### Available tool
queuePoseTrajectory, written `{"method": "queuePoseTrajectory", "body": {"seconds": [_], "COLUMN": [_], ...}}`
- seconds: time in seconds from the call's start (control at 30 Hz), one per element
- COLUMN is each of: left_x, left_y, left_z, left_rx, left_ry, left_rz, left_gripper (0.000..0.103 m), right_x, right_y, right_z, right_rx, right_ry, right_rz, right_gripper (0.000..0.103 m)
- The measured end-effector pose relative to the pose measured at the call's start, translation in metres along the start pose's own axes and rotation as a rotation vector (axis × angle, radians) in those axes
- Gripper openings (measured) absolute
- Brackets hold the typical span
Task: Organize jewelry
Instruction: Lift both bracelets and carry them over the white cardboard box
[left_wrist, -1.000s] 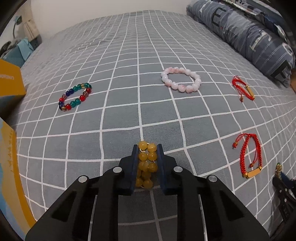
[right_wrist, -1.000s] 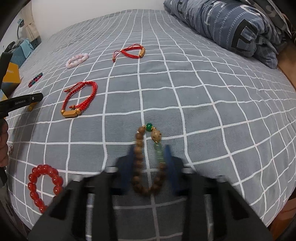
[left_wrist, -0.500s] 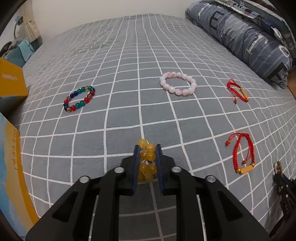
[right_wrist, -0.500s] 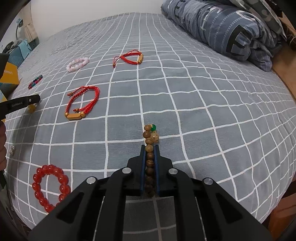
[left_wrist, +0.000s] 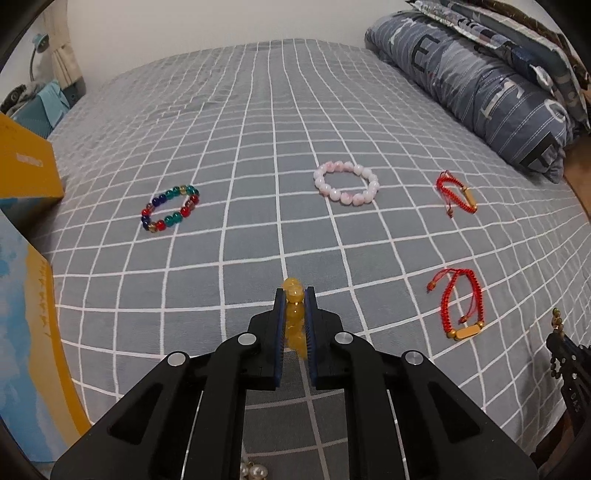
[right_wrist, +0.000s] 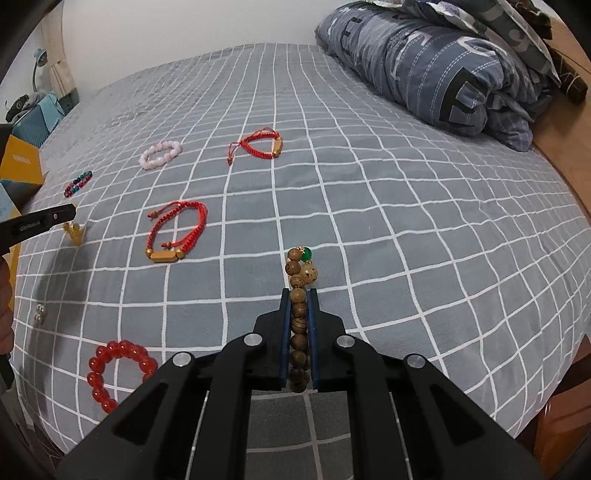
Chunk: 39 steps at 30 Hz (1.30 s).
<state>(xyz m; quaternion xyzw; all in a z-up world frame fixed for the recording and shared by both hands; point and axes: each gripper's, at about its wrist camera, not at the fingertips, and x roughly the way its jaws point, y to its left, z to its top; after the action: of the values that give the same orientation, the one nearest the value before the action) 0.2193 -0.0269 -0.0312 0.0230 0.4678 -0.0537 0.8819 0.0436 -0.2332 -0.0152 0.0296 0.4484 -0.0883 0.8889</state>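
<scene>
My left gripper (left_wrist: 294, 295) is shut on a yellow bead bracelet (left_wrist: 293, 293) and holds it above the grey checked bedspread (left_wrist: 258, 147). My right gripper (right_wrist: 299, 295) is shut on a brown wooden bead bracelet (right_wrist: 298, 280) with a green bead, lifted off the bed. On the bed lie a multicoloured bead bracelet (left_wrist: 170, 208), a pink bead bracelet (left_wrist: 346, 183), two red cord bracelets (left_wrist: 456, 197) (left_wrist: 460, 304) and a red bead bracelet (right_wrist: 118, 369).
A yellow box (left_wrist: 26, 166) stands at the left edge, with a yellow-and-blue box (left_wrist: 29, 350) nearer. A folded blue quilt (left_wrist: 498, 85) lies at the back right. Pearl earrings (left_wrist: 253, 472) and small silver beads (right_wrist: 38, 312) lie on the bedspread.
Both grippers have closed fully on their bracelets and risen off the bed; the right one went from open around the wooden bracelet to shut on it.
</scene>
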Motion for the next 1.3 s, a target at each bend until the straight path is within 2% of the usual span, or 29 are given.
{"method": "queuePoseTrajectory", "body": {"seconds": [0.8, 1.07, 1.3], "left_x": [-0.079, -0.109, -0.135], "left_y": [0.021, 0.053, 0.099], "left_z": [0.006, 0.006, -0.001], "left_rx": [-0.024, -0.071, -0.123], "left_ry": [-0.136, -0.184, -0.199], "left_rz": [-0.001, 0.038, 0.096], "left_gripper": [0.009, 0.009, 0.009], "right_x": [-0.046, -0.068, -0.082], "right_y": [0.027, 0.076, 0.132], "right_z": [0.037, 0.067, 0.087], "right_rx": [-0.017, -0.076, -0.117], "right_ry": [-0.119, -0.162, -0.179], "right_rz": [0.033, 0.087, 0.162], "right_gripper": [0.008, 0.008, 0.008]}}
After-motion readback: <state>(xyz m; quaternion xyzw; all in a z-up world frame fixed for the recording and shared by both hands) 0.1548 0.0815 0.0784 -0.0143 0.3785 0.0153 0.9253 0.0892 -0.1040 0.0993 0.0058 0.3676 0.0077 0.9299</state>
